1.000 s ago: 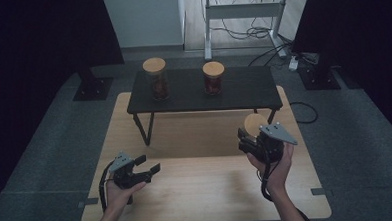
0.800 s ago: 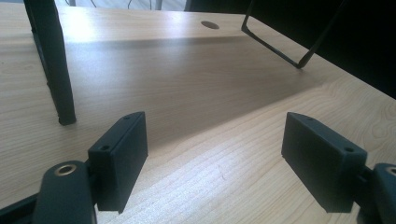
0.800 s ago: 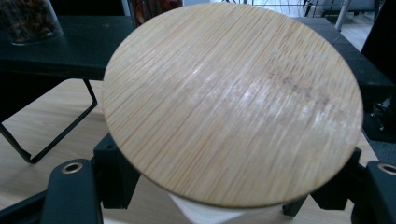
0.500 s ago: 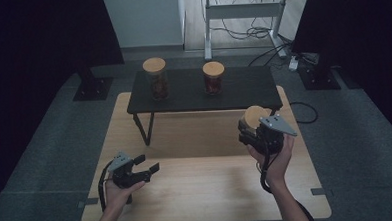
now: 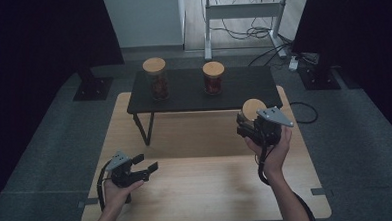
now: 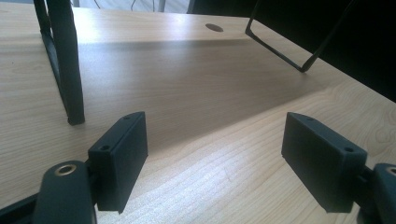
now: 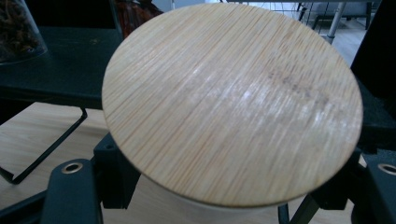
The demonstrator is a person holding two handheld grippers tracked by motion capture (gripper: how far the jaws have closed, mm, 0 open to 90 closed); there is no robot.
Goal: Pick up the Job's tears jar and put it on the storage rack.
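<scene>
Right gripper view: a jar with a round bamboo lid (image 7: 232, 100), clamped at its pale body between the two black jaws of the right gripper (image 7: 224, 186), lid face tipped toward the camera. Contents hidden under the lid. In the high view, same jar (image 5: 253, 108) held up off the wooden table (image 5: 202, 190) in the right gripper (image 5: 252, 124), just in front of the right end of the low black shelf (image 5: 243, 86), near its front edge; whether jar and shelf touch cannot be told from above.

On the shelf, two more lidded jars: the taller left jar (image 5: 155, 79) and the shorter middle jar (image 5: 213, 77), both with dark reddish contents, well apart from each other. Right part of the shelf top bare beside the held jar. Thin black shelf leg (image 7: 44, 151) below and to the left in the right gripper view, with the shelf's dark front edge close behind the lid.

Left gripper (image 5: 144, 165) low over the near left part of the table, jaws spread wide, nothing between them. Left gripper view: pads (image 6: 122, 156) apart over bare wood grain, a black shelf leg (image 6: 65, 65) ahead on the left, the wire leg (image 6: 299, 51) farther off.

Beyond the table: grey carpet, dark curtains, a metal stand with cables.
</scene>
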